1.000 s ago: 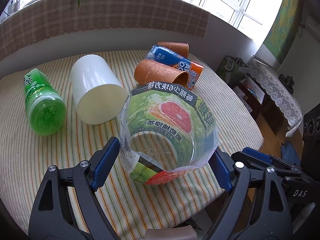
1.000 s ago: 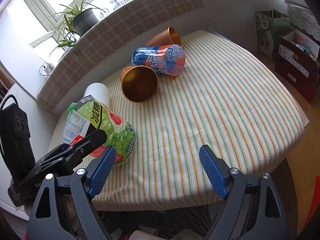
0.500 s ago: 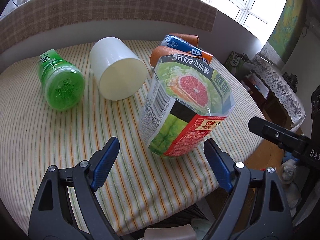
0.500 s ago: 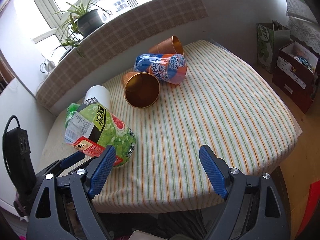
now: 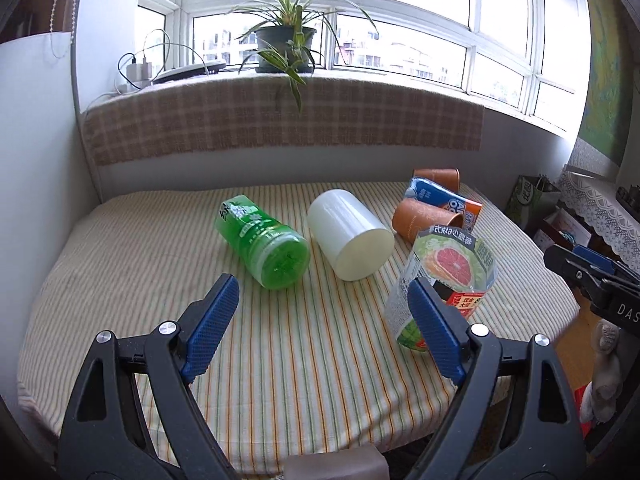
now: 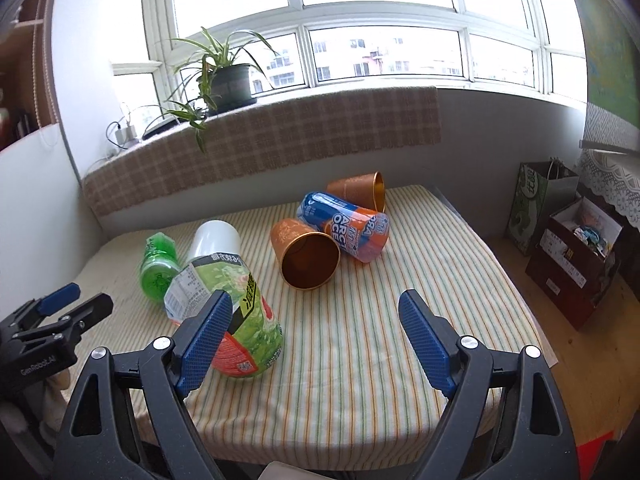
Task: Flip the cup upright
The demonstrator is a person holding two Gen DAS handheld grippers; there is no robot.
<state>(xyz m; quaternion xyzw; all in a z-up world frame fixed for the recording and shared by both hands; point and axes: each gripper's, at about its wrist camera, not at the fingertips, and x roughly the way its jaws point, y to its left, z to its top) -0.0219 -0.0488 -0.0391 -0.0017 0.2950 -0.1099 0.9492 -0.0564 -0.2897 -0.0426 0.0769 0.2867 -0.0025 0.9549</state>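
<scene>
A cut-open plastic cup with a grapefruit label (image 5: 452,276) stands upright near the table's front edge; it also shows in the right wrist view (image 6: 236,312). My left gripper (image 5: 324,332) is open and empty, pulled back from it, its right finger overlapping the cup in view. My right gripper (image 6: 312,340) is open and empty above the striped cloth. Lying on their sides are a white cup (image 5: 352,236), a green bottle cup (image 5: 264,248), two copper cups (image 6: 308,258) (image 6: 360,192) and a blue-orange can cup (image 6: 348,226).
The table (image 5: 120,260) has a striped cloth and ends at a grey wall below a windowsill with a potted plant (image 5: 284,46). Bags and boxes (image 6: 572,248) stand on the floor at the right.
My left gripper let go of the grapefruit-label cup, which now stands upright, and drew back and up. My right gripper also lifted and tilted up.
</scene>
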